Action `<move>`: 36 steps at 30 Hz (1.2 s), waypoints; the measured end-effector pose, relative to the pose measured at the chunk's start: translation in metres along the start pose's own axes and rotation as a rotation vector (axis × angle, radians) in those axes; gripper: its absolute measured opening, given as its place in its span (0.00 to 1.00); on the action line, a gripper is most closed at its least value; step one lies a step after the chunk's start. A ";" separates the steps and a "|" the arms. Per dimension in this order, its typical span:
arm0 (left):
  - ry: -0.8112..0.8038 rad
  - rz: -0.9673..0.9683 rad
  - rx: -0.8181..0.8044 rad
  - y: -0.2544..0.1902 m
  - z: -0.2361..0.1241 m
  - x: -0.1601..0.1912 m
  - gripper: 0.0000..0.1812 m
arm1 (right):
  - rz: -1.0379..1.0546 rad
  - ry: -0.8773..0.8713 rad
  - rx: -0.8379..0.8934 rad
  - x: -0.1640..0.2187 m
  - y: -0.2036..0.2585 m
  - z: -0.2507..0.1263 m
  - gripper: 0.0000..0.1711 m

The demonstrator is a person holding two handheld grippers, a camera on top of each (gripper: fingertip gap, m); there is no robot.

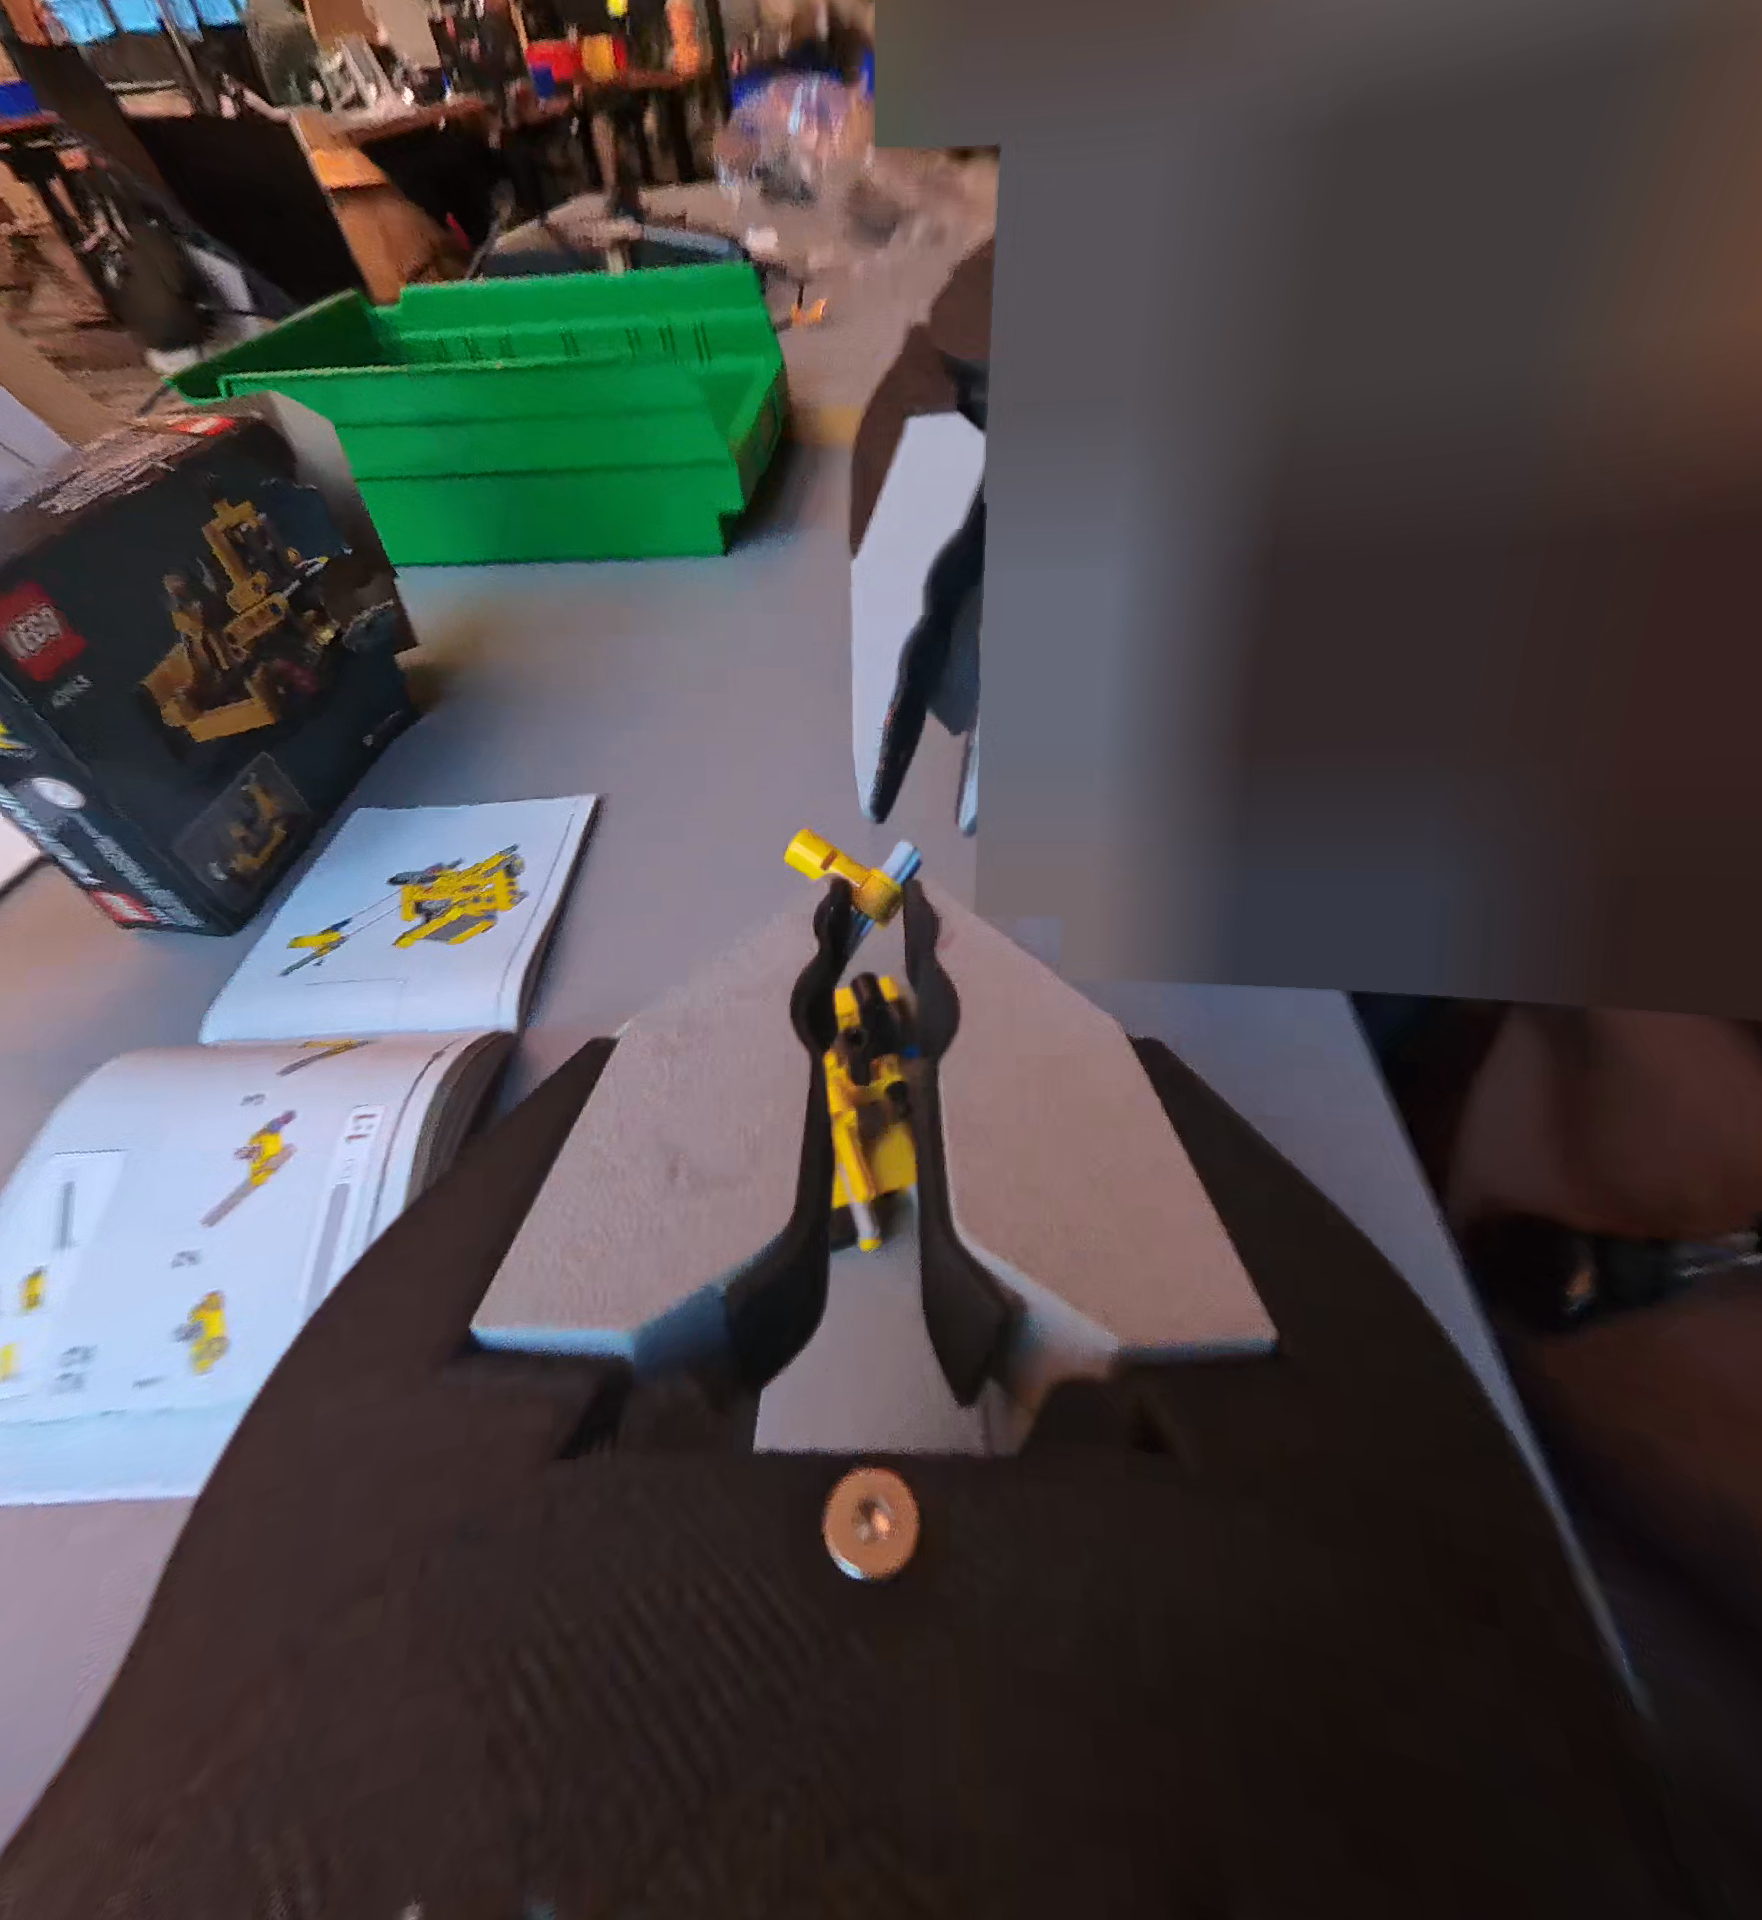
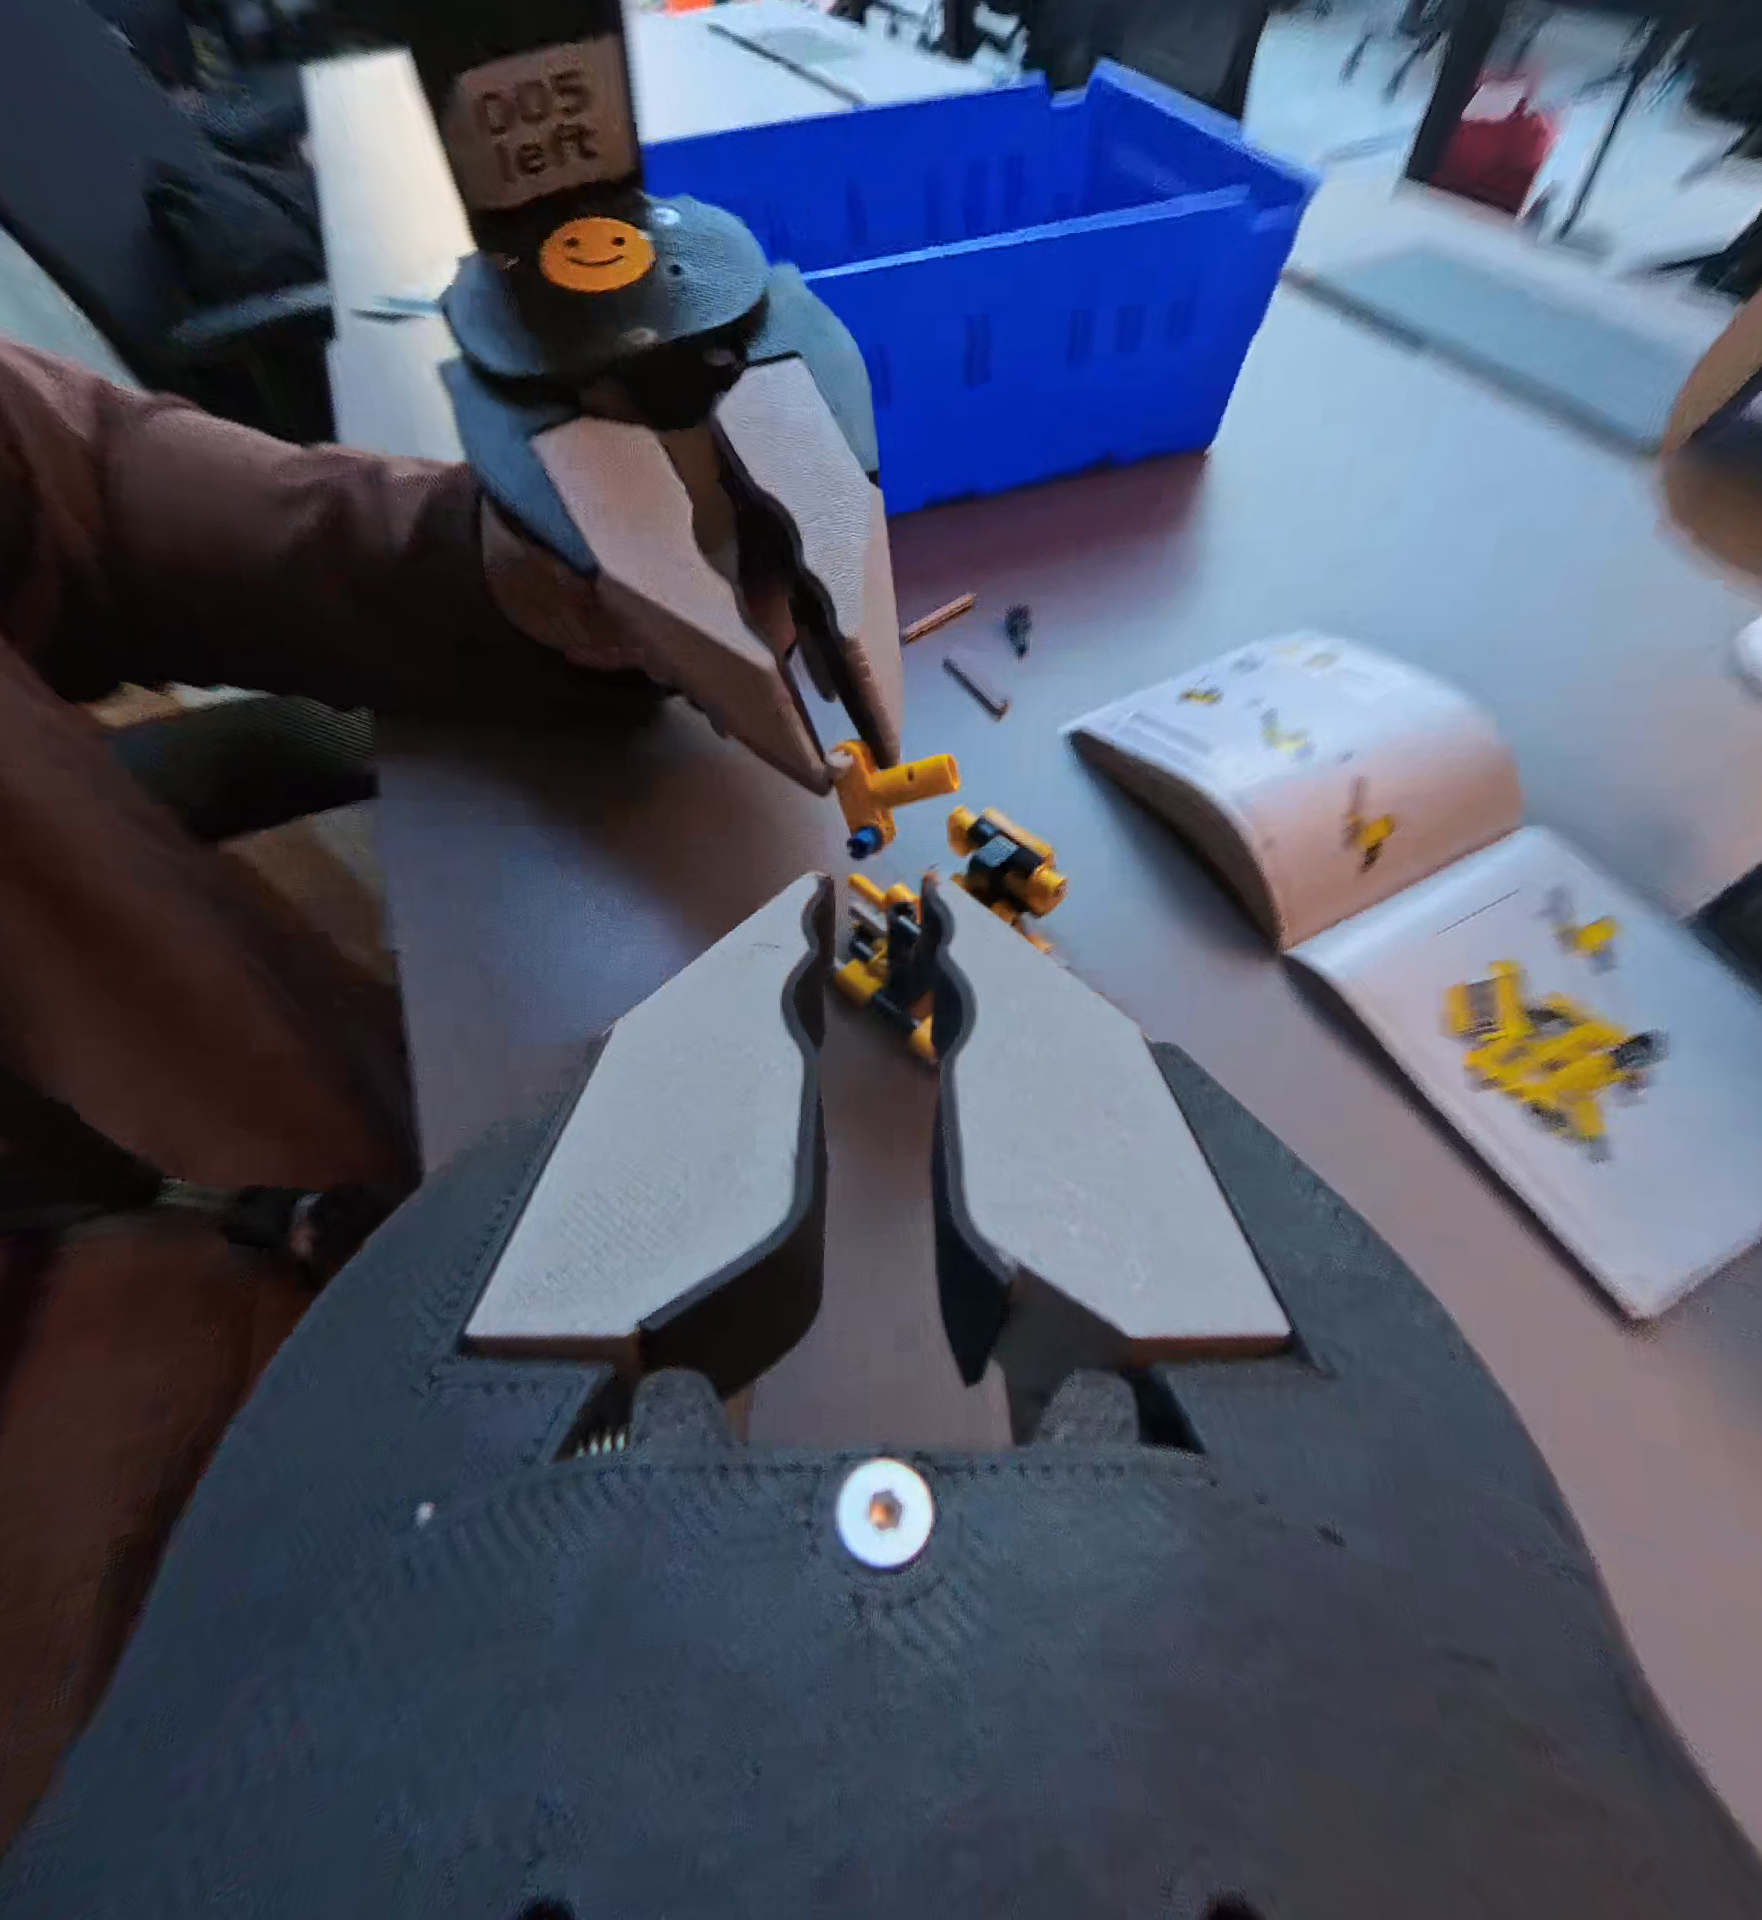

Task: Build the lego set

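Observation:
My left gripper [image 1: 869, 909] is shut on a yellow connector [image 1: 835, 862] with a blue pin and holds it above the grey table. In the right wrist view the left gripper [image 2: 851, 769] comes in from the upper left with that connector [image 2: 892, 790]. My right gripper [image 2: 879, 894] is narrowly open; a yellow-and-black assembly [image 2: 887, 956] on the table shows through its gap. A second small yellow-and-black assembly [image 2: 1007, 857] lies just beyond. In the left wrist view the yellow assembly [image 1: 866, 1101] lies below my fingers, and the right gripper [image 1: 918, 821] hangs beyond it.
An open instruction booklet [image 1: 409, 914] [image 2: 1376, 831] lies beside the work spot. A dark set box [image 1: 170, 665] and a green bin [image 1: 565, 416] stand on the left. A blue bin [image 2: 1012, 291] stands behind. Small dark loose parts [image 2: 976, 686] lie near it. A brown sleeve [image 2: 181, 571] fills the left. Left and right tips are no more than a few centimetres apart.

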State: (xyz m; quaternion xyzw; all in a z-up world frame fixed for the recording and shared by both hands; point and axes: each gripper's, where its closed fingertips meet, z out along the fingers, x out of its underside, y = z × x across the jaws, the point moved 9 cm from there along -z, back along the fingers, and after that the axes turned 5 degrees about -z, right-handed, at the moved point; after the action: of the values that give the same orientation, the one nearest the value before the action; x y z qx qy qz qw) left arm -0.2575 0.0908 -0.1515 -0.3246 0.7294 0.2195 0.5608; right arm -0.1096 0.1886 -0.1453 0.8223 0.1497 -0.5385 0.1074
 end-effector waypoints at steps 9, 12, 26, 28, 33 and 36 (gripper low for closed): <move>-0.195 -0.108 0.164 -0.001 -0.007 -0.006 0.04 | -0.351 -0.019 0.213 -0.022 0.032 -0.004 0.03; -0.227 -0.107 0.177 -0.003 -0.009 -0.007 0.04 | -0.380 -0.018 0.220 -0.023 0.036 -0.003 0.01; -0.267 -0.128 0.199 -0.003 -0.009 -0.006 0.04 | -0.447 -0.020 0.258 -0.026 0.042 -0.001 0.00; -0.270 -0.128 0.201 -0.004 -0.008 -0.006 0.04 | -0.457 -0.022 0.265 -0.026 0.043 -0.001 0.00; -0.257 -0.107 0.186 -0.004 -0.007 -0.005 0.05 | -0.455 -0.014 0.265 -0.025 0.043 -0.001 0.00; -0.255 -0.100 0.184 -0.004 -0.008 -0.006 0.04 | -0.450 -0.016 0.257 -0.025 0.043 -0.001 0.00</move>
State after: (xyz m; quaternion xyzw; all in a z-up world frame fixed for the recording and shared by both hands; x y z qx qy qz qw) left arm -0.2587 0.0838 -0.1439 -0.2773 0.6524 0.1629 0.6863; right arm -0.1028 0.1457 -0.1209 0.7709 0.2581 -0.5700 -0.1192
